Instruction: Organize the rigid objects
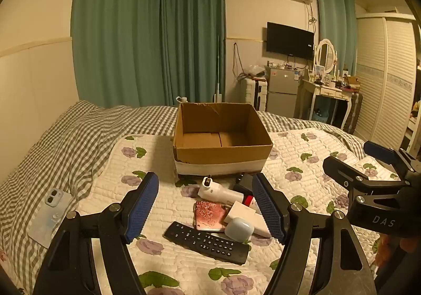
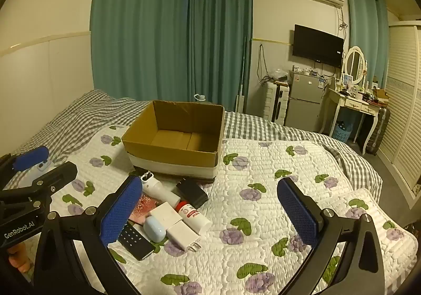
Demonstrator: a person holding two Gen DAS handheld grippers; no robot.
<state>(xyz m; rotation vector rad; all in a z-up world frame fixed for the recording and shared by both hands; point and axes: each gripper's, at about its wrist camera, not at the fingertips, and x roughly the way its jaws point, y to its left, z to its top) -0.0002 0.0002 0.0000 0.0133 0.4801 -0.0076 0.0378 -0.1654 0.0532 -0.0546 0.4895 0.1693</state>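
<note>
An empty cardboard box stands on the floral quilt. In front of it lies a pile: a black remote, a pink phone, a light-blue earbud case, a white charger, a white handheld device, a white bottle with red cap and a black adapter. My left gripper is open above the pile. My right gripper is open, right of the pile.
A blue phone lies on the checked sheet at the left. The bed extends right; beyond it stand a fridge, a dressing table and a wardrobe. Green curtains hang behind.
</note>
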